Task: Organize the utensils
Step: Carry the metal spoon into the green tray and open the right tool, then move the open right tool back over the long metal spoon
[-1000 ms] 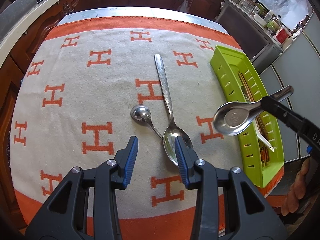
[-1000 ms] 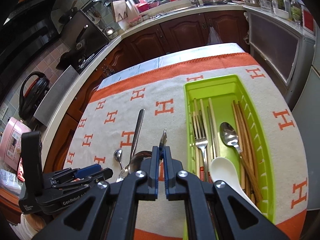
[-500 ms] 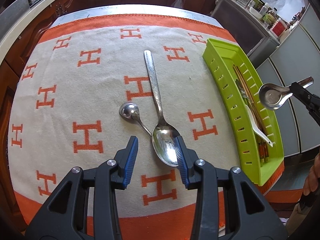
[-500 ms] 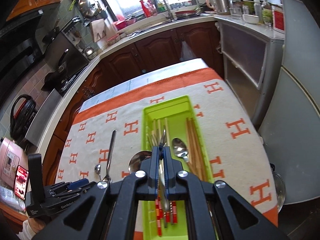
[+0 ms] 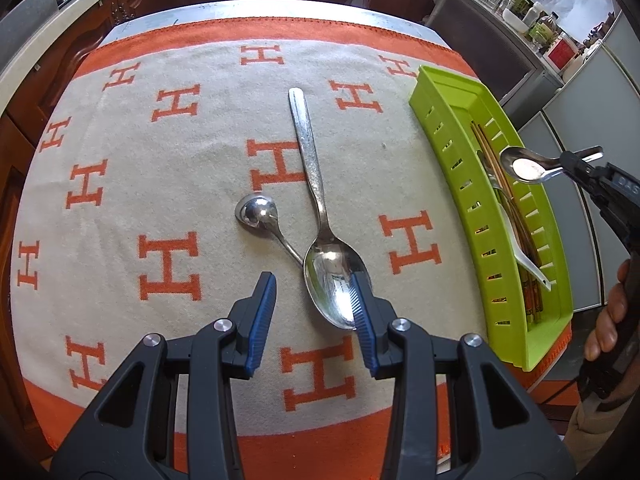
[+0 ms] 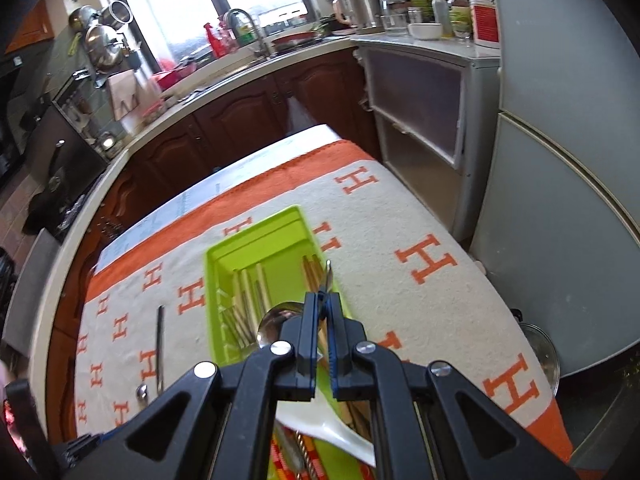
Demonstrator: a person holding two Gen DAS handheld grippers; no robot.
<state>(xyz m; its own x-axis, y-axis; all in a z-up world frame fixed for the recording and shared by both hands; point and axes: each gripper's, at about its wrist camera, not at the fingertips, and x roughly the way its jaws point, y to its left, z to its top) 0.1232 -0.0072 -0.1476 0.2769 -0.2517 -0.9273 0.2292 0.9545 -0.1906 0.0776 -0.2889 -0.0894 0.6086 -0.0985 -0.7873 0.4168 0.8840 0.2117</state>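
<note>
Left wrist view: my left tongs (image 5: 314, 300) hang half open over the bench cloth (image 5: 120, 208), holding nothing; the right pad sits just over the bowl of the big spoon (image 5: 320, 220). That spoon lies flat with its handle pointing away, and the small spoon (image 5: 260, 216) lies beside it, its handle tucked under the big bowl. Both look like polished steel: stiff, light, slick, and low on soft cloth, so I judge the slim neck or handle a better hold than the rounded bowl. Off to the right, my right tongs (image 5: 576, 162) pinch a short spoon (image 5: 528, 168) by its handle above the tray (image 5: 444, 128)

Right wrist view: the right tongs (image 6: 322, 300) are clamped tight on that thin handle, the bowl (image 6: 276, 320) showing left of the pads, over the tray's (image 6: 256, 236) chopsticks (image 6: 250, 292) and white ladle (image 6: 336, 436). The grip is narrow and the metal slippery, so the spoon may swivel if jolted
</note>
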